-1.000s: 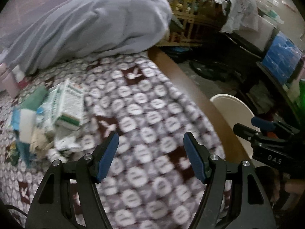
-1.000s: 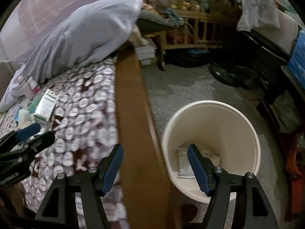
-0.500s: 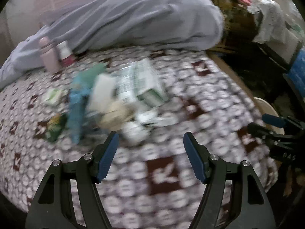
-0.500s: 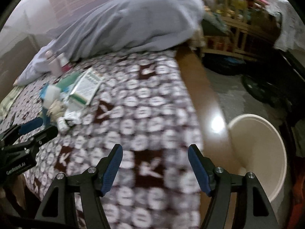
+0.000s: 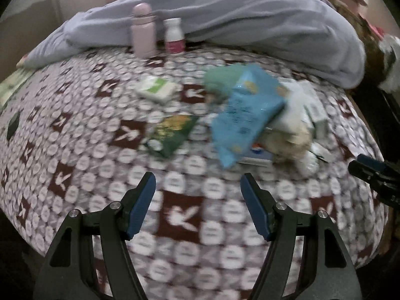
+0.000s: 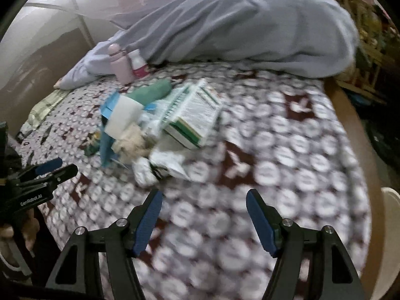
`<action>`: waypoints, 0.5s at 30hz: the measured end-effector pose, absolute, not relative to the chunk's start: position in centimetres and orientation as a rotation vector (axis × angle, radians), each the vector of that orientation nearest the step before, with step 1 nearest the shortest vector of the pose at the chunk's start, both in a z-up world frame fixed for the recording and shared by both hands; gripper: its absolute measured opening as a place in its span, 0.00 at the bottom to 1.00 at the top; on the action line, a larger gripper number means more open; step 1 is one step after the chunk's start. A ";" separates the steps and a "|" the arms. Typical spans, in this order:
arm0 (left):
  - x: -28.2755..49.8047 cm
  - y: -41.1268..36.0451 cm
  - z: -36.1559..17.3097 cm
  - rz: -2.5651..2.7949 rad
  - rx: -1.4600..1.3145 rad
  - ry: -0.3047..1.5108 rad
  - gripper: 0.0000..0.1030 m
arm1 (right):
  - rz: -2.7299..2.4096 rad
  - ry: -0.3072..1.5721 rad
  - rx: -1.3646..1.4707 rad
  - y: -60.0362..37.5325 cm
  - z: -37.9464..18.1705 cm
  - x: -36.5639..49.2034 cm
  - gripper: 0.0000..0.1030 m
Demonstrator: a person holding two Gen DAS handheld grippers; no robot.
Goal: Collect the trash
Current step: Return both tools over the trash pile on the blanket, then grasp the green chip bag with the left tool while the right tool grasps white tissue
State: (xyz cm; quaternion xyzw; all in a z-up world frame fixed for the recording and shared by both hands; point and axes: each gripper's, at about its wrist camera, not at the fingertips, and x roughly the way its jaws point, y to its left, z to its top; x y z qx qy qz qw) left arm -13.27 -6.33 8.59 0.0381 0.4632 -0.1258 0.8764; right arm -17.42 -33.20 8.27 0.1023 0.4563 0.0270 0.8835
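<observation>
Patterned bed (image 6: 287,150): trash pile (image 6: 155,130) ahead-left of right hand-held gripper (image 6: 202,200), nearer it; jaws closing, empty. Left hand-held gripper (image 5: 197,182) wide, empty.

Patterned bedspread (image 5: 185,215), brown squares and white discs, covers the bed. Rumpled grey blanket (image 5: 250,17) heaped along its far edge. Against the blanket: pink bottle (image 5: 143,31) upright, small white bottle with red label (image 5: 174,36) just beside it. Wooden bed frame (image 6: 355,130) along the bedspread's right edge.
</observation>
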 end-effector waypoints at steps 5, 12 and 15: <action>-11.4 -3.8 7.9 -0.233 0.052 0.978 0.67 | 0.100 0.986 0.199 -31.4 6.9 -14.4 0.48; -7.4 -2.5 6.2 -0.233 0.029 1.011 0.67 | 0.127 1.021 0.209 -30.5 5.5 -12.1 0.46; -5.6 -3.1 4.8 -0.228 0.043 1.034 0.67 | 0.149 1.033 0.253 -30.6 4.7 -11.5 0.45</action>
